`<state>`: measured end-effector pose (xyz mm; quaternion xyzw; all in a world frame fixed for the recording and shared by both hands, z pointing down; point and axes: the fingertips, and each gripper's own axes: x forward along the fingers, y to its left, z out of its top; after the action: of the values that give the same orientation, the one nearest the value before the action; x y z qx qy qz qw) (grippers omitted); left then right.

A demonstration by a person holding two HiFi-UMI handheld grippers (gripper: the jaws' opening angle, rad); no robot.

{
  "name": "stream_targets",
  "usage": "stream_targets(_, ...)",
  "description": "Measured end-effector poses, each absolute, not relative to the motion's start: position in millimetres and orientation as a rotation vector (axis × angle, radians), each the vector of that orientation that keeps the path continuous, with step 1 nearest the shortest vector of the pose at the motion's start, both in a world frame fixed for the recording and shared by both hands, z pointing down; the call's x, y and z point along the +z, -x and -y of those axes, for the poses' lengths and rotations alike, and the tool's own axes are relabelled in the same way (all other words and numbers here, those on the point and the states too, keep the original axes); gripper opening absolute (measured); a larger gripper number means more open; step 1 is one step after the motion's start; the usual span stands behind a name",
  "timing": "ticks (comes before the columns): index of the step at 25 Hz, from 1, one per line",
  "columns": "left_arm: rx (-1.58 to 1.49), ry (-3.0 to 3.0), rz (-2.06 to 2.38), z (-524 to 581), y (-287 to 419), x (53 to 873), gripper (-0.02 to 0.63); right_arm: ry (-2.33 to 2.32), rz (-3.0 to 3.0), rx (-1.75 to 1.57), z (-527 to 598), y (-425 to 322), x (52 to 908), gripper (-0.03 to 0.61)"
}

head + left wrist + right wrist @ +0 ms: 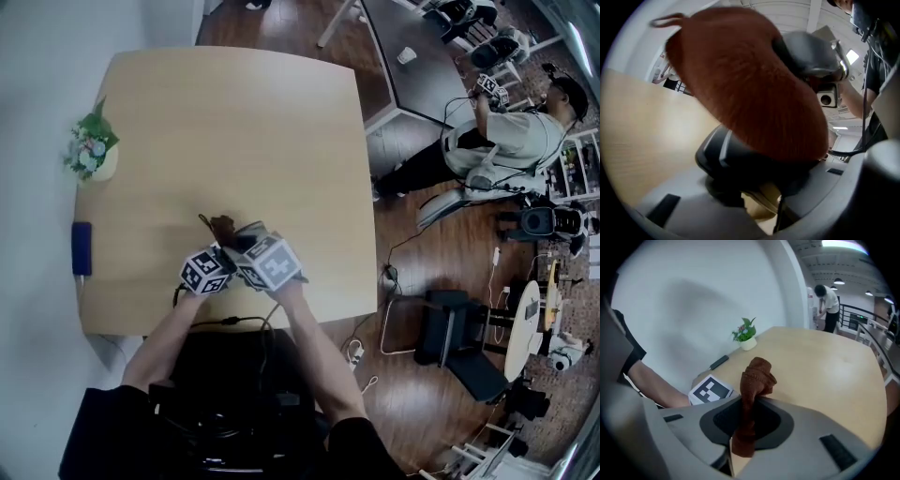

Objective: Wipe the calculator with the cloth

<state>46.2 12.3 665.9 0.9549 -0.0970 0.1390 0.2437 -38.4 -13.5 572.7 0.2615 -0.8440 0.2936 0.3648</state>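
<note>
Both grippers meet over the near middle of the light wooden table (234,122). My right gripper (242,236) is shut on a rust-brown cloth (757,376), which sticks up in a bunch from between its jaws. In the head view the cloth (222,226) shows just beyond the two marker cubes. My left gripper (225,251) holds a dark flat calculator (736,161) between its jaws, a little above the table. The cloth (750,84) lies over the calculator's upper side and hides most of it. The right gripper's dark finger (806,54) shows behind the cloth.
A small potted plant (92,150) stands at the table's left edge, with a blue oblong thing (82,247) nearer me on that edge. Right of the table are a dark desk (422,66), a person (506,141), chairs and cables on the wooden floor.
</note>
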Motion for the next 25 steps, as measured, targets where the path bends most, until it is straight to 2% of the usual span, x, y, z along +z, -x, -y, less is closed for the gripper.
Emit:
stream_targets(4, 0.388, -2.641, 0.261, -10, -49, 668, 0.167, -0.594, 2.098, 0.681, 21, 37, 609, 0.067)
stream_targets(12, 0.377, -2.626, 0.275, -9, -42, 672, 0.169, -0.871, 2.011, 0.583, 50, -71, 604, 0.067)
stream_targets(14, 0.378, -2.632, 0.274, -9, -41, 673, 0.169, -0.865, 2.062, 0.588, 41, -62, 589, 0.066)
stream_targets(20, 0.406, -2.732, 0.282, -15, -35, 669, 0.169, -0.556, 2.209, 0.590, -4, 47, 593, 0.066)
stream_targets(25, 0.424, -2.756, 0.303, -17, -36, 667, 0.169, -0.709, 2.204, 0.726, 24, -12, 604, 0.069)
